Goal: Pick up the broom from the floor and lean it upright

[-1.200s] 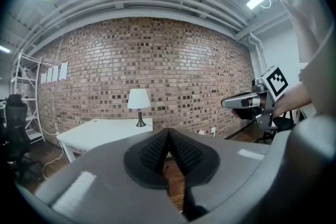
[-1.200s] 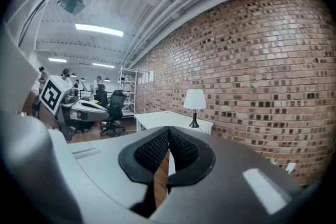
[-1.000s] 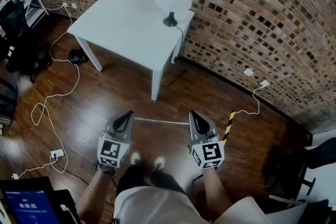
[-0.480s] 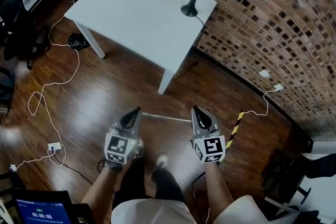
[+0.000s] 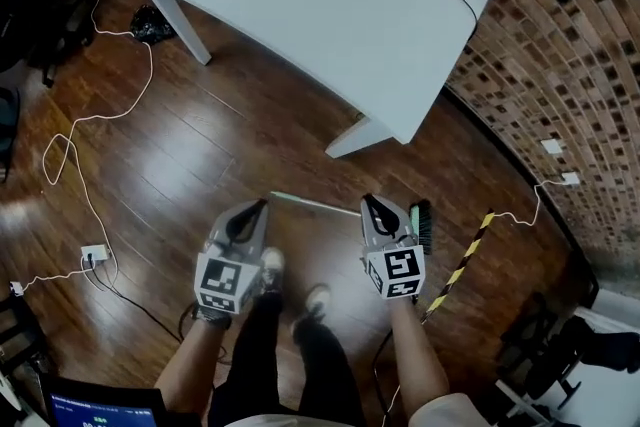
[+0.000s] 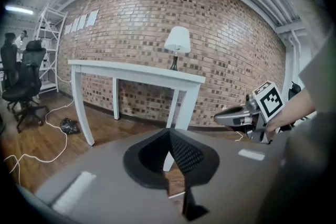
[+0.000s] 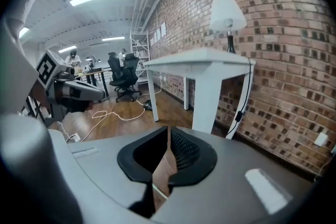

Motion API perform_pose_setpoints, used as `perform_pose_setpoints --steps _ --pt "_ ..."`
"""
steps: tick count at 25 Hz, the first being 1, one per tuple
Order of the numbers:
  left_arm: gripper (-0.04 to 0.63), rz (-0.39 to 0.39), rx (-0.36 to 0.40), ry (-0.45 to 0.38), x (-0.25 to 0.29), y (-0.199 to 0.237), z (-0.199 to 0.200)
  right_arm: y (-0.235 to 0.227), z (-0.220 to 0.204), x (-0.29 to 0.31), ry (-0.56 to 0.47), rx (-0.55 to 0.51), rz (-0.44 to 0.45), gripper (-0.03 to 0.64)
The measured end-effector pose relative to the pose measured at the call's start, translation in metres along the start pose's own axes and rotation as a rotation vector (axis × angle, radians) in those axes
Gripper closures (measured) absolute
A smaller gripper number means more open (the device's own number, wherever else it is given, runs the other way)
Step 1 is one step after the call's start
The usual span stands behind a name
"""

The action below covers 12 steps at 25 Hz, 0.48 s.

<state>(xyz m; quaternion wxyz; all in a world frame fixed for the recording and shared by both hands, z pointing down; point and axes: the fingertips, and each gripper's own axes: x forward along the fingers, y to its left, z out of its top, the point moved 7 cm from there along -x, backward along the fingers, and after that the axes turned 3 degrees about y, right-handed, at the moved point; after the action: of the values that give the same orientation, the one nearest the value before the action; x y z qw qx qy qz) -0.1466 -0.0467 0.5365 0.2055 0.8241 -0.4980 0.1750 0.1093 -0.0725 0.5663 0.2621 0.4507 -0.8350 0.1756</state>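
1. Where the wooden floor [image 5: 200,145] fills the left of the head view, a white cable [image 5: 75,140] loops down to a power strip [image 5: 94,255] near the left edge
2. Left of centre, the left gripper [image 5: 260,207] points up the frame above the floor; its own view shows the jaws parted by a narrow slit, with only floor and a table leg [image 5: 360,137] seen through it and nothing gripped
3. Across the upper middle stands the white table [image 5: 300,5], its near leg coming down just above the two grippers
4. Between the gripper tips the broom [image 5: 315,204] lies flat on the floor, its pale handle running from just beside the left gripper's tip rightward and passing behind the right gripper [image 5: 370,203]
5. Right of centre, that right gripper hangs over the handle; its jaws have just been opening and stand a slim gap apart, floor showing through, no pad pressing on anything
6. Just right of it lies the broom's brush head [image 5: 422,227], then a yellow-and-black striped pole [image 5: 465,260] slanting across the floor, with the brick wall [image 5: 560,65] at the right edge
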Motion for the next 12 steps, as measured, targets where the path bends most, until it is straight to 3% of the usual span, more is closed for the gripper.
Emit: perform_pose_setpoints --steps 5,12 --pt "0.595 0.022 -0.011 0.056 0.037 0.036 -0.066 0.0 -0.092 0.092 0.124 0.014 0.089 0.582" --pt "0.595 0.057 -0.089 0.169 0.082 0.066 -0.173 0.012 -0.187 0.168 0.217 0.009 0.1 0.581"
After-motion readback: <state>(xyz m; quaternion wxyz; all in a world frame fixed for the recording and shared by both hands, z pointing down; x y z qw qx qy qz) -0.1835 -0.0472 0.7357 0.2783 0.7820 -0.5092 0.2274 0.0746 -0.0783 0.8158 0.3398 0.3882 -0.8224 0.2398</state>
